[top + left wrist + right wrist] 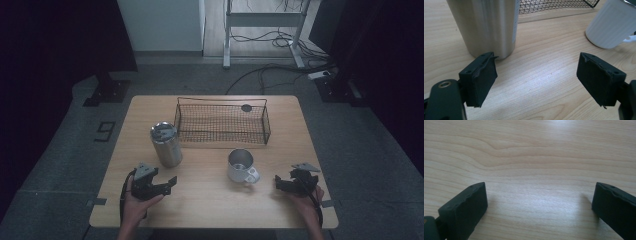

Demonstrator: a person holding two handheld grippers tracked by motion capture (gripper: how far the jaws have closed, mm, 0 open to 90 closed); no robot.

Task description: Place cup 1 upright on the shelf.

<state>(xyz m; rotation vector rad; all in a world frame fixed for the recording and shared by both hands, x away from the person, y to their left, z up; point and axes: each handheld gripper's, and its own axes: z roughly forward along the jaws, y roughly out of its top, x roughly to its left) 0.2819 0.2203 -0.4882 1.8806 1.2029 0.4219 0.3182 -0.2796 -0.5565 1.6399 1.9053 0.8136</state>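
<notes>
A steel tumbler (165, 144) with a lid stands left of centre on the wooden table (210, 200). A white ribbed mug (241, 166) with its handle toward the front right stands near the middle. My left gripper (170, 183) rests on the table just in front of the tumbler, open, jaws wide apart with nothing between them. In the left gripper view the tumbler (486, 25) rises right behind the left jaw and the mug (614, 25) sits at the upper right. My right gripper (278, 183) lies open to the right of the mug, over bare wood (534, 170).
A black wire mesh basket (222, 122) stands at the back of the table, with a small dark round object (246, 107) at its far right corner. Cables and a desk frame (260, 30) lie on the floor beyond.
</notes>
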